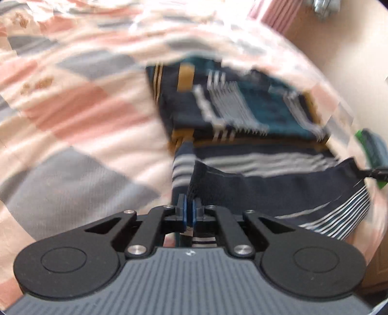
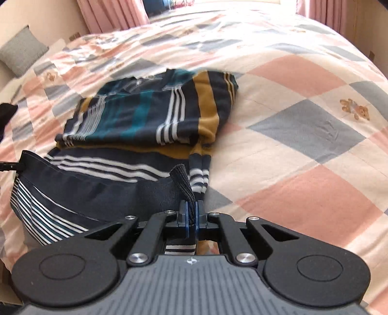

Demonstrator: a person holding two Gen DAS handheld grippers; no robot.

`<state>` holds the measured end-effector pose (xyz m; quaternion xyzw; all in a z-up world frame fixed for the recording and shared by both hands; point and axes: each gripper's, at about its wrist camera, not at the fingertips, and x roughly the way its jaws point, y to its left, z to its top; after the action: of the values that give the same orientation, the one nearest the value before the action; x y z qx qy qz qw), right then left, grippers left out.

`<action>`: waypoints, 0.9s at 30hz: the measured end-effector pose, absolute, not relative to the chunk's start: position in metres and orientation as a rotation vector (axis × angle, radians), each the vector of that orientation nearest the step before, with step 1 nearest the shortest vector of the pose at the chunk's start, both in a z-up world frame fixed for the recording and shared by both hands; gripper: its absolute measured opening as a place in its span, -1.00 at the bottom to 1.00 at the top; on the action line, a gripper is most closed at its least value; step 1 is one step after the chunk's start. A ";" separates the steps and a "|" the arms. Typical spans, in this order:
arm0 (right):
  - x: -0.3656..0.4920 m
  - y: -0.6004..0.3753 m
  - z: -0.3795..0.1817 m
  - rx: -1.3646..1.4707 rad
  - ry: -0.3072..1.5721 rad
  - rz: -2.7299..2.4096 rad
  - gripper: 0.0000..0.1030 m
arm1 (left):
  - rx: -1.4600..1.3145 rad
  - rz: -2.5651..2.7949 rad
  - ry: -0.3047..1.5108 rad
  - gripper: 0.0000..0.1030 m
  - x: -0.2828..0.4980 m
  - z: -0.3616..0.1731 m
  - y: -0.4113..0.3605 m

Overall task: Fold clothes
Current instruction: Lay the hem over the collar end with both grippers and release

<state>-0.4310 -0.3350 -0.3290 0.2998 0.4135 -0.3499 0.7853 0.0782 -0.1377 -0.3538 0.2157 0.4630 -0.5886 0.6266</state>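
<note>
We pinch the striped sweater's (image 2: 135,121) dark hem with both the left hand-held gripper (image 1: 189,213) and right hand-held gripper (image 2: 191,213), lifted above the checked bedspread (image 2: 303,135).

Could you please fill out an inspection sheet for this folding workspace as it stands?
Surface: bed covered by a checked quilt in pink, grey and cream, with small bear prints.
Job's things: one striped garment, navy with teal, mustard and white bands, partly folded; its near hem is lifted off the quilt.
Clutter: nothing seen on the quilt besides the garment.
Grippers: left gripper shut on the garment's dark ribbed edge; right gripper shut on the same hem at another corner.
Cables: nothing seen.
Surroundings: grey cushion at the bed's far left, pink curtains behind; the left wrist view is motion-blurred.
</note>
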 end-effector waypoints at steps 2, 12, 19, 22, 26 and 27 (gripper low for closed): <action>-0.436 -0.337 -0.340 0.680 0.895 -0.776 -0.93 | 0.495 -1.333 1.077 -0.95 0.078 -0.364 -0.140; -0.435 -0.339 -0.356 0.669 0.849 -0.855 -0.98 | 0.495 -1.273 1.038 -0.90 0.071 -0.374 -0.135; -0.414 -0.333 -0.343 0.613 0.917 -0.994 -0.47 | 0.475 -1.197 0.978 -0.44 0.077 -0.352 -0.130; -0.410 -0.315 -0.323 0.518 0.874 -1.037 -0.37 | 0.405 -1.203 0.973 -0.54 0.081 -0.334 -0.119; -0.393 -0.309 -0.327 0.534 0.791 -0.829 -0.44 | 0.472 -1.330 0.966 -0.69 0.060 -0.337 -0.127; -0.387 -0.310 -0.334 0.510 0.817 -0.808 -0.44 | 0.513 -1.346 0.966 -0.69 0.054 -0.346 -0.133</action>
<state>-0.3871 -0.3100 -0.3339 0.2387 0.3820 -0.3778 0.8089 0.0541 -0.1332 -0.3461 0.2254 0.4247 -0.5919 0.6469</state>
